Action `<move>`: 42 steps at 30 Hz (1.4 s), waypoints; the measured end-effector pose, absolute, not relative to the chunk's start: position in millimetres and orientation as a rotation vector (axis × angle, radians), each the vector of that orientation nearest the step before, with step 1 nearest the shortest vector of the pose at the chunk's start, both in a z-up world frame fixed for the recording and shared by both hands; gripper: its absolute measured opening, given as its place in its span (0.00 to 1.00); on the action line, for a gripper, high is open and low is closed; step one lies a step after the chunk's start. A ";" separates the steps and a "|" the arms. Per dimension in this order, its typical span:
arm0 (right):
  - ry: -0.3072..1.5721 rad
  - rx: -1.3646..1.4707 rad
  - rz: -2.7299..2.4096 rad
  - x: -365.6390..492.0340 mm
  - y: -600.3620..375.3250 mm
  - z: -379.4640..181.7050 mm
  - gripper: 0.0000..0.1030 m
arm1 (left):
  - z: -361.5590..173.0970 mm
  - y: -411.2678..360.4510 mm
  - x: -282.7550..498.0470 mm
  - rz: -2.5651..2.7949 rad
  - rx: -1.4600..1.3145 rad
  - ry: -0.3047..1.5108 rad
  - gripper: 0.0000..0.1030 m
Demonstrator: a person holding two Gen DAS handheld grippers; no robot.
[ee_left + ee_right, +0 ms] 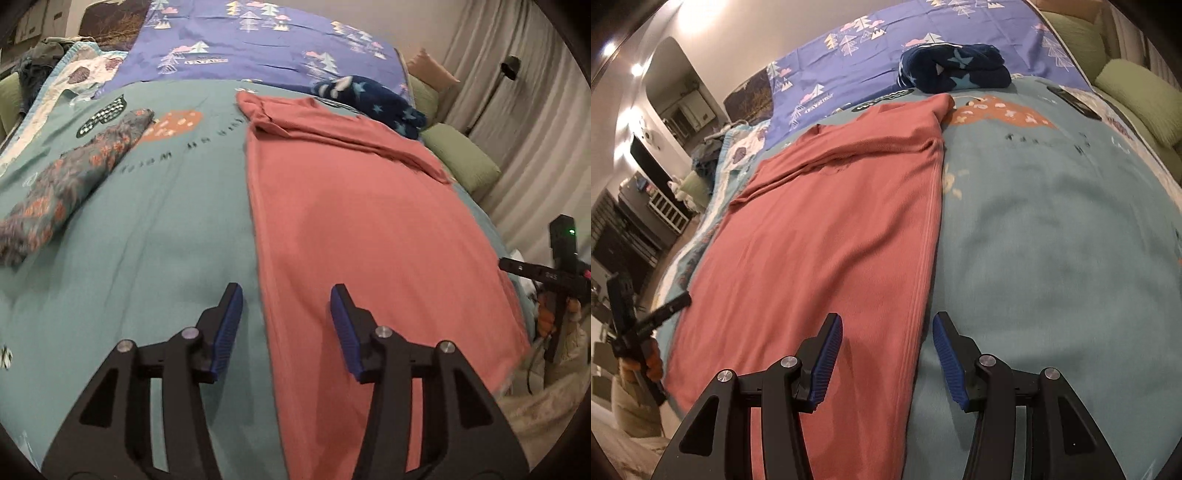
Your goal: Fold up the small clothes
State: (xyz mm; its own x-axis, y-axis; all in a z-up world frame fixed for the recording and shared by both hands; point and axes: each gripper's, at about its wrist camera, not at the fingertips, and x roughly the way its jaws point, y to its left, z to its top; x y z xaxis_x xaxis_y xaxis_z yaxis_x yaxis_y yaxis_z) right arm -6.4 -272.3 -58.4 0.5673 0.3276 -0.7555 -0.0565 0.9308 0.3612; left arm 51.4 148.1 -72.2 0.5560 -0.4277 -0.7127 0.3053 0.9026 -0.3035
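both tools, left tool (286,325) and right tool (886,350), gape empty over pink garment (369,229).

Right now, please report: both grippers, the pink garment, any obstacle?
Left gripper open, empty. Right gripper open, empty. Pink knit garment flat on teal bedspread. Nothing in the way.

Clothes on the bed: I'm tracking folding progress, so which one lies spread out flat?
The pink garment, spread between both grippers; the floral one and the star-print one are bundled.
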 end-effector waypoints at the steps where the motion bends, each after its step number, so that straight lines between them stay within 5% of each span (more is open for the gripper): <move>1: 0.945 0.328 0.244 -17.1 -273.0 -59.8 0.50 | -72.4 151.1 42.6 -0.450 -0.162 0.882 0.50; 18: 0.952 0.558 0.370 -111.8 -286.8 -85.6 0.50 | -84.5 169.2 -42.7 -0.506 -0.252 0.896 0.50; 20: 0.961 0.579 0.381 -103.4 -284.3 -89.1 0.49 | -85.8 166.0 -42.9 -0.528 -0.228 0.873 0.41; 21: 0.958 0.579 0.381 -99.2 -281.9 -89.4 0.43 | -89.0 163.9 -41.1 -0.537 -0.213 0.862 0.16; 22: 0.963 0.575 0.379 -97.5 -279.5 -90.0 0.05 | -93.0 164.3 -37.9 -0.548 -0.228 0.873 0.09; 32: 0.891 0.633 0.367 -116.1 -297.8 -73.0 0.06 | -77.7 193.9 -62.2 -0.538 -0.310 0.810 0.06; 34: 0.905 0.641 0.379 -115.9 -299.1 -77.2 0.08 | -85.3 191.5 -62.7 -0.535 -0.320 0.835 0.06; 36: 0.915 0.671 0.386 -116.8 -300.9 -81.7 0.20 | -89.6 189.2 -65.3 -0.525 -0.332 0.849 0.11; 39: 0.930 0.680 0.401 -118.6 -303.1 -85.8 0.41 | -93.0 192.1 -65.0 -0.550 -0.378 0.856 0.38; 42: 0.940 0.671 0.427 -114.3 -295.2 -89.3 0.45 | -93.2 189.7 -59.4 -0.566 -0.413 0.855 0.55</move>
State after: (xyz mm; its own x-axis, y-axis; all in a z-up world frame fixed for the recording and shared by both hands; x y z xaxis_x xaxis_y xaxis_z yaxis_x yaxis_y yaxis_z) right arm -114.3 -295.2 -89.3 0.5313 0.6042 -0.5939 -0.0497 0.7220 0.6901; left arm -59.4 189.7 -93.2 0.5255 -0.6172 -0.5855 0.2985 0.7782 -0.5525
